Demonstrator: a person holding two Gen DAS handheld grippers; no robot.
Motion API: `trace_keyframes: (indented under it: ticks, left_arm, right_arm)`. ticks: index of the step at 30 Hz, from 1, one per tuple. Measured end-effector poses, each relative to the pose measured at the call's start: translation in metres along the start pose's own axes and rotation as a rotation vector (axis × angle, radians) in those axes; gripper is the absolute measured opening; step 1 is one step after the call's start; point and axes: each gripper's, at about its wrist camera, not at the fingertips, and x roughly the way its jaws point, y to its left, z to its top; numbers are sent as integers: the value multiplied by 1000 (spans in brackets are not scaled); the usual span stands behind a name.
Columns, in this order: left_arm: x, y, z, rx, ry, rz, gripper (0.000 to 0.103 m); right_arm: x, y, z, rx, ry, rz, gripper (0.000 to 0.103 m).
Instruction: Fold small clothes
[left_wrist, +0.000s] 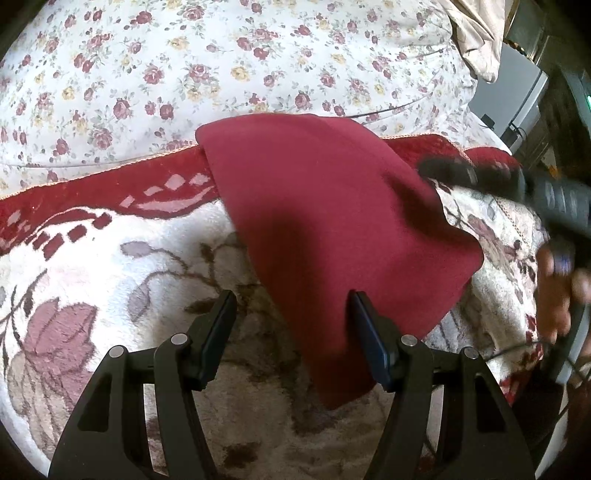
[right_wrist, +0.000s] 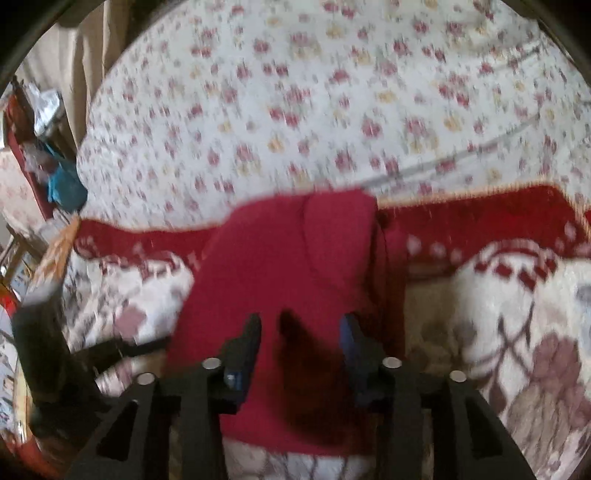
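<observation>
A dark red garment (left_wrist: 332, 229) lies folded on the plush blanket, its far corner reaching over the blanket's red border. My left gripper (left_wrist: 291, 299) stands open just above the blanket at the garment's near left edge. Its right finger (left_wrist: 364, 321) sits over the cloth and its left finger over bare blanket, with nothing pinched. My right gripper (left_wrist: 443, 171) shows blurred at the garment's far right edge, held by a hand (left_wrist: 557, 291). In the blurred right wrist view the right gripper (right_wrist: 301, 325) has its jaws apart over the garment (right_wrist: 288, 258), and the pads do not press on it.
The cream plush blanket (left_wrist: 110, 280) with a red border (left_wrist: 92, 192) lies over a floral bedsheet (left_wrist: 221, 66). A beige cloth (left_wrist: 476, 33) hangs at the far right, beside a grey box (left_wrist: 513, 92). Clutter (right_wrist: 44, 158) stands past the bed's left edge.
</observation>
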Motion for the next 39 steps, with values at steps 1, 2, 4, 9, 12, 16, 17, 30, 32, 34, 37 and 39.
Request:
trace_keyframes:
  ticks: [1, 2, 4, 9, 12, 16, 17, 30, 32, 34, 37, 39]
  left_arm:
    - [0, 0, 0, 0, 0, 0, 64]
    - [0, 0, 0, -1, 0, 0, 64]
    - [0, 0, 0, -1, 1, -1, 65]
    - [3, 2, 0, -9, -1, 3, 72]
    - [4, 2, 0, -13, 1, -4, 72]
    - [6, 3, 1, -17, -1, -13, 73]
    - [6, 2, 2, -17, 0, -12, 73]
    - [6, 4, 0, -13, 0, -5, 73]
    - [6, 4, 0, -15, 1, -7, 73]
    - [6, 4, 0, -16, 1, -7, 75]
    - [7, 6, 0, -19, 1, -2, 78]
    - [8, 6, -2, -24, 4, -4, 78]
  right_arm:
    - [3, 4, 8, -14, -8, -13, 49]
    - [10, 8, 16, -31, -9, -24, 49]
    - [24, 14, 25, -53, 6, -42, 49]
    - [66, 19, 42, -109, 51, -112, 47]
    - [86, 8, 45, -78, 75, -142, 46]
    - [109, -13, 34, -23, 103, -129, 46]
    - [109, -13, 32, -31, 88, -126, 46]
    - [40, -3, 8, -66, 34, -99, 49]
    - [27, -8, -2, -57, 24, -112, 49]
    - [20, -19, -13, -16, 32, -114, 50]
    - [33, -38, -33, 37, 98, -103, 57]
    - [36, -44, -41, 71, 92, -85, 62]
